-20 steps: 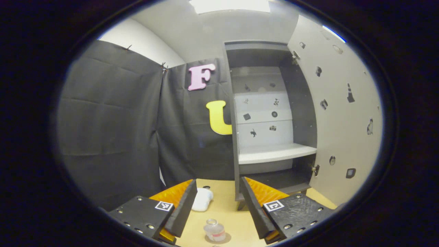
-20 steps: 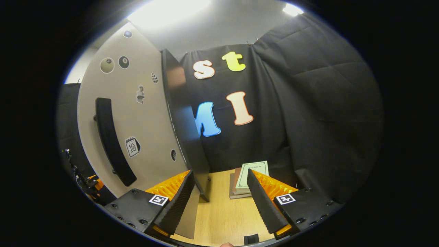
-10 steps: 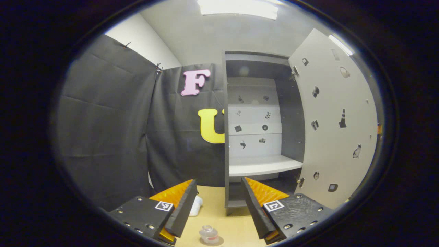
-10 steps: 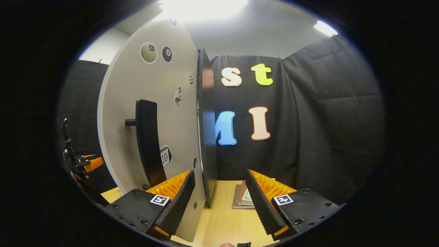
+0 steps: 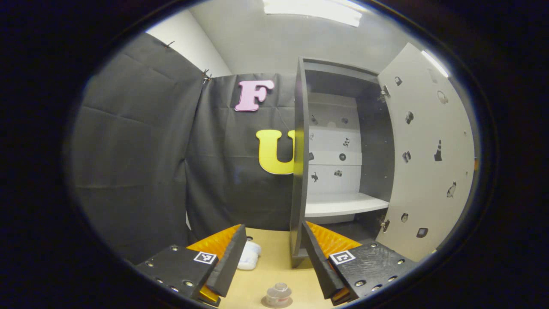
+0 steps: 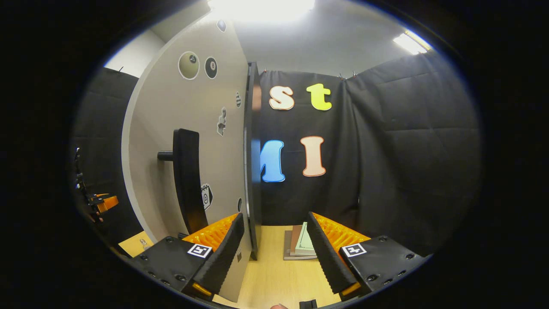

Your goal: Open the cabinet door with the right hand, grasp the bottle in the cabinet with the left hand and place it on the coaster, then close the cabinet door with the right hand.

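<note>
Your bottle (image 5: 279, 295) stands upright on its coaster (image 5: 266, 303) on the surface (image 5: 274, 262), low between the spread fingers of your left hand-held gripper (image 5: 272, 262), which is open and empty. What's left turns on the door (image 6: 180, 141): it stands wide open, just left of your right hand-held gripper (image 6: 274, 253), also open and holding nothing. The handle (image 6: 187, 180) runs vertically, up and to the left of those fingers. The right hand seems nearer it, though the curved view makes that hard to judge.
</note>
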The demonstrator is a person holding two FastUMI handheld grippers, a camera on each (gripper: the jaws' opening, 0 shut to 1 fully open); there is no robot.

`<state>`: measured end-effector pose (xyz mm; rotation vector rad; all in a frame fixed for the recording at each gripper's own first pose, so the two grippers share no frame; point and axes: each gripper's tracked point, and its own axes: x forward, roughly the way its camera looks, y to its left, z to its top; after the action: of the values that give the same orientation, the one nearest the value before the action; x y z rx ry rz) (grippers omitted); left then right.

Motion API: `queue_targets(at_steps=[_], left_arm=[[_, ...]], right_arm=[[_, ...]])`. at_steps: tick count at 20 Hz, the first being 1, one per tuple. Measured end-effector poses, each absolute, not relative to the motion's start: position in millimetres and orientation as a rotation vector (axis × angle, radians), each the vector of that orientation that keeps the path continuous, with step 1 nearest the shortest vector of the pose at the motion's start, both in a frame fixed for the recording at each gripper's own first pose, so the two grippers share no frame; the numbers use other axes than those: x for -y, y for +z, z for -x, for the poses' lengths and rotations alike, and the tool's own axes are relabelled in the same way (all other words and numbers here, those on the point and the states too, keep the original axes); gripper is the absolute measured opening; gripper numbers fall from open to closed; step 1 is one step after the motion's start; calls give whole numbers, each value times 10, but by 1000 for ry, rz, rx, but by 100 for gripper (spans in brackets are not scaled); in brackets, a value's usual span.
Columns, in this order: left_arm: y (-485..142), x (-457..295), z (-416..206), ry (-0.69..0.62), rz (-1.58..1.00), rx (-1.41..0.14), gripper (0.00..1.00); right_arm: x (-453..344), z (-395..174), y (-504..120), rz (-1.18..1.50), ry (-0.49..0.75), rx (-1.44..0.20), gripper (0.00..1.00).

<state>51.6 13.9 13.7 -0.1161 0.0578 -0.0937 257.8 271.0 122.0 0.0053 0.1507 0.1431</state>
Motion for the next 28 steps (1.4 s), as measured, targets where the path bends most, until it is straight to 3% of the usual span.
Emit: queue_targets(at_steps=[2, 4, 6, 10, 12, 15, 16, 25, 26, 28], left_arm=[[97, -222, -519, -93, 110, -64, 80], [75, -314, -480, -92, 104, -67, 80], [56, -403, -433, -83, 100, -67, 80], [-2, -539, -380, -74, 106, -78, 80], [-3, -590, -345, -69, 98, -78, 80], [11, -592, -347, -69, 90, -72, 80], [17, -585, -346, -71, 89, -71, 80], [-1, -649, -325, -62, 54, -67, 78], [-4, -691, -317, -56, 54, -69, 78], [-9, -785, -262, -38, 56, -71, 78]], right_arm=[[-2890, -2526, 1234, -7, 174, -152, 94], [-3065, -2486, 1243, -6, 209, -152, 91], [-3227, -2475, 1249, -8, 240, -149, 94], [-3409, -2501, 1269, -12, 270, -137, 91], [-3466, -2519, 1277, -21, 278, -133, 94], [-3562, -2549, 1262, -45, 302, -136, 91], [-3602, -2560, 1264, -52, 311, -136, 94], [-4106, -2668, 1258, -64, 429, -132, 94], [-4150, -2700, 1263, -68, 435, -128, 91], [-4260, -2785, 1244, -83, 449, -126, 94]])
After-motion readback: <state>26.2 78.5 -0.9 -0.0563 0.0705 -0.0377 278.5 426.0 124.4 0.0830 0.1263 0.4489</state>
